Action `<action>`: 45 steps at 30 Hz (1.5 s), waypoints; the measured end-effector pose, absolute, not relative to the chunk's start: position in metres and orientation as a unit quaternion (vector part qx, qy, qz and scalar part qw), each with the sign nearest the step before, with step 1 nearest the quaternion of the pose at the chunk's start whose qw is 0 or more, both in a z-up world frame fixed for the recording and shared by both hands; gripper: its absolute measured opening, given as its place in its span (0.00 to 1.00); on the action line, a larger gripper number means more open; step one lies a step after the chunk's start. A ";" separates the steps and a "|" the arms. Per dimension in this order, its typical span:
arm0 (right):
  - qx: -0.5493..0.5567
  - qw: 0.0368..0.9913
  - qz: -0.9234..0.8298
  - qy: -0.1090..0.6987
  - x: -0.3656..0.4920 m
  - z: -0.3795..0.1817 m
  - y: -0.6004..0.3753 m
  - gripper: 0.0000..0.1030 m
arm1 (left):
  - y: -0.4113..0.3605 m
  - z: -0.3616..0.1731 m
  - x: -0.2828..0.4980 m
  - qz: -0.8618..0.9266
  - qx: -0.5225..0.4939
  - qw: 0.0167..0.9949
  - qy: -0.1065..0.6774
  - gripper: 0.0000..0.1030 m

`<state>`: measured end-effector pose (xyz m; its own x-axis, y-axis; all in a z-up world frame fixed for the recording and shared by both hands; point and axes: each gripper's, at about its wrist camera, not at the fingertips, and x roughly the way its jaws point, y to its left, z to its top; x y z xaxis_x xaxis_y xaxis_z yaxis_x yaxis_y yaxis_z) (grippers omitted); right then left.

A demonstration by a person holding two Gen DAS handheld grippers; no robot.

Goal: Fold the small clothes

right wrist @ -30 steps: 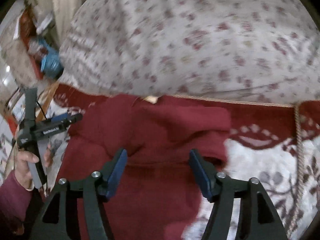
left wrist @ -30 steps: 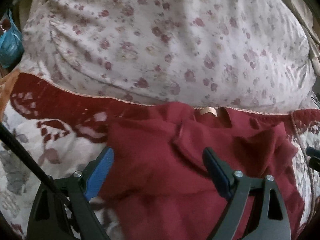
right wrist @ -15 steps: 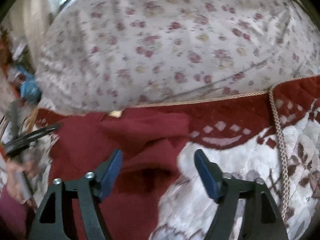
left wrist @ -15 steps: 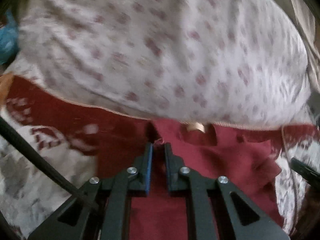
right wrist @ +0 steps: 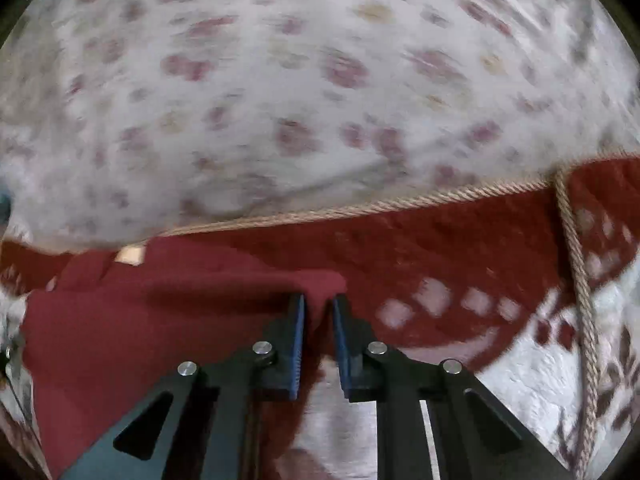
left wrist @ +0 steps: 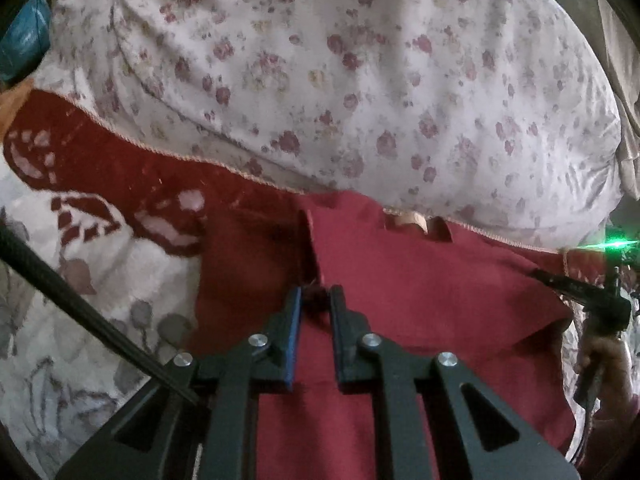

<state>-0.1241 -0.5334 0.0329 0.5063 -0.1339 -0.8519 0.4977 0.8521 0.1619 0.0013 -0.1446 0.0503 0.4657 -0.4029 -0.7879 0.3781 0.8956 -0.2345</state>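
Beside right claw (right wrist: 319,304) only: rope trim (right wrist: 576,276)

Soft, even daylight fills both fisheye views, with no harsh glare. The left wrist view is fairly sharp; the floral pillow (left wrist: 340,92) reads clearly, and shallow shadows sit in its creases. A small green light (left wrist: 618,245) flares at the far right edge. The right wrist view is smeared by motion blur, so the pillow's (right wrist: 312,92) flowers become streaks. Both pictures bulge outward and darken to black at their rounded corners.
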 end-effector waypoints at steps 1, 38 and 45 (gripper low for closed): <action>0.201 0.845 -0.181 0.462 -0.129 0.035 -0.534 0.15 | -0.146 0.050 0.001 -0.227 -0.009 0.855 0.466 0.12; 0.138 0.883 -0.338 0.295 -0.478 0.300 -0.513 0.93 | -0.166 0.158 -0.111 -0.289 0.062 0.888 0.352 0.87; 0.149 0.896 -0.292 0.300 -0.448 0.283 -0.499 0.94 | -0.146 0.159 -0.132 -0.265 0.073 0.899 0.341 0.92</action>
